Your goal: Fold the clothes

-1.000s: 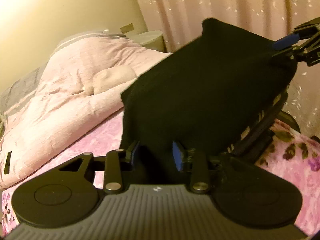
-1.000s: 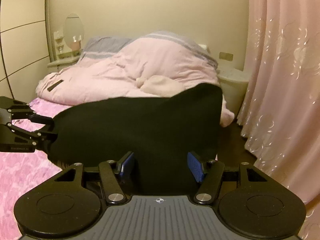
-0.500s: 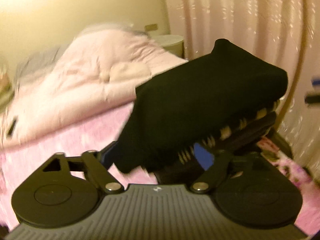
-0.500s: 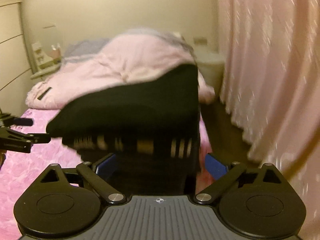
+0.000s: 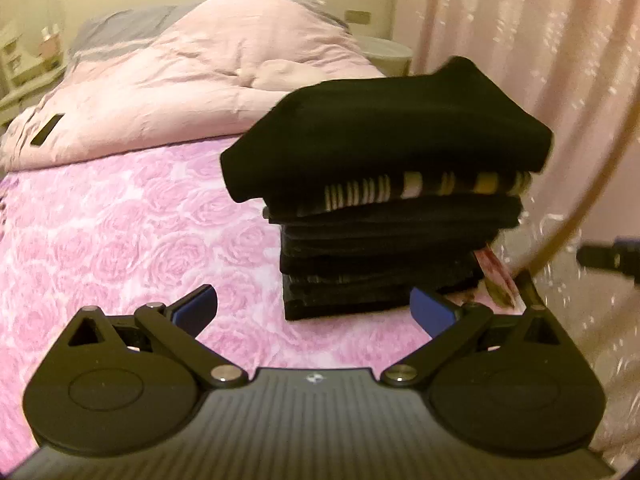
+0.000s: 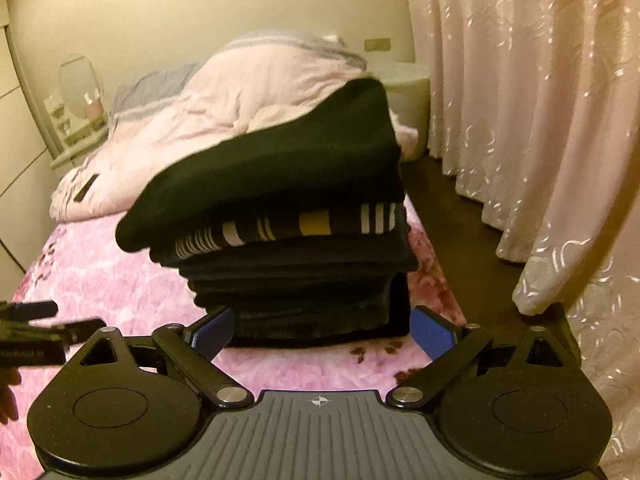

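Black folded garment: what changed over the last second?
Both claws let go: the left claw and right claw opened and pulled back. The black folded garment, held up a second ago, now lies on top of the stack of folded clothes. The pink duvet stayed put.

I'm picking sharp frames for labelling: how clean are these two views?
Left wrist view: warm, dim light; the top black garment is slightly smeared, and fisheye bends the curtain. Right wrist view: the clothes stack is dark with little fold detail, and the duvet is soft.
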### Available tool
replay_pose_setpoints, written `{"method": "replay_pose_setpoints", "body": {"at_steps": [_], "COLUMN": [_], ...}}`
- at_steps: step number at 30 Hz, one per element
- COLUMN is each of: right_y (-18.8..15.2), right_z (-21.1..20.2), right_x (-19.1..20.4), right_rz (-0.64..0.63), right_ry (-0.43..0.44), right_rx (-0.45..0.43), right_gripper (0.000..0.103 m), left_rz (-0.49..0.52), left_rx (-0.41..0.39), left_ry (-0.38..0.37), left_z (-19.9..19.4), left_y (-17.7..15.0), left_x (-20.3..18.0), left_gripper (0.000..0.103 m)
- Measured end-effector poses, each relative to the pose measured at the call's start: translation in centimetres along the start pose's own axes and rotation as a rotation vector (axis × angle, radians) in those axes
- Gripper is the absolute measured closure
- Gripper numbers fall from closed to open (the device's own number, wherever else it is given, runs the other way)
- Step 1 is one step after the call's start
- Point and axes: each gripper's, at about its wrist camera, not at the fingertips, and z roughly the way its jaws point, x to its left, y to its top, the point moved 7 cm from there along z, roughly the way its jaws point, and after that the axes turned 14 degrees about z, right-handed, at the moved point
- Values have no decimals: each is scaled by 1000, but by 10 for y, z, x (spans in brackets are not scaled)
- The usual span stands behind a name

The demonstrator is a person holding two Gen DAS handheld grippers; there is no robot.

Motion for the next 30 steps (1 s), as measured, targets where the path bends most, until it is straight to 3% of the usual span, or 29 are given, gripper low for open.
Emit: {"method": "replay_pose_setpoints", "body": {"at_steps": [7,21,30], "right_y": [-20,-72,-64], "right_z": [-39,-91,-86], "right_x": [28,64,57], "right_rz": [-1,1,-40], "right_ry": [-57,-102,-99], "right_rx": [-48,-68,-45], "right_gripper": [6,5,4], "left_rz": [41,82,46], "left_rx": [-32,-11,-9], "left_ry": [-71,-16,27], "left_z": [-32,-91,-107], "left_y": [-8,-46,-52], "left_x": [-4,5,-1], "left_gripper": [6,4,4]}}
